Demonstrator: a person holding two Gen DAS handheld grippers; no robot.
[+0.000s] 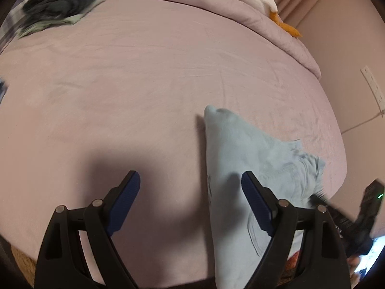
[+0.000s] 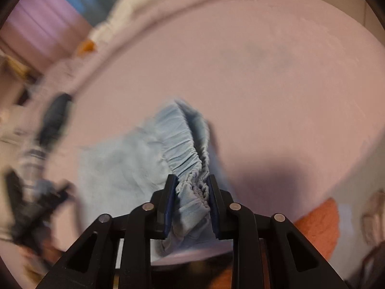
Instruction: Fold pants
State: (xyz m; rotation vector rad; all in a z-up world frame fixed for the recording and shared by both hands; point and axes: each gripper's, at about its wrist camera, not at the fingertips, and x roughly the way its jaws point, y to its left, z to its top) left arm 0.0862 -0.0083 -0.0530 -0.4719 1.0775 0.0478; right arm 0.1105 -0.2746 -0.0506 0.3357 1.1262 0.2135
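Observation:
Light blue pants (image 1: 243, 159) lie bunched on the pink bed sheet (image 1: 144, 84), partly over the near edge of the bed. My left gripper (image 1: 191, 180) is open and empty, just above the sheet, with its right finger over the pants. My right gripper (image 2: 190, 185) is shut on the gathered elastic waistband of the pants (image 2: 185, 149) and holds it up off the sheet (image 2: 276, 84). The right gripper also shows blurred at the right edge of the left wrist view (image 1: 361, 216). The left gripper appears as a dark blur at the left of the right wrist view (image 2: 36, 192).
A pile of dark and plaid clothes (image 1: 60, 2) lies at the far left of the bed. A white plush toy with orange feet (image 1: 264, 2) sits on the folded duvet at the back. An orange rug (image 2: 320, 226) lies on the floor by the bed.

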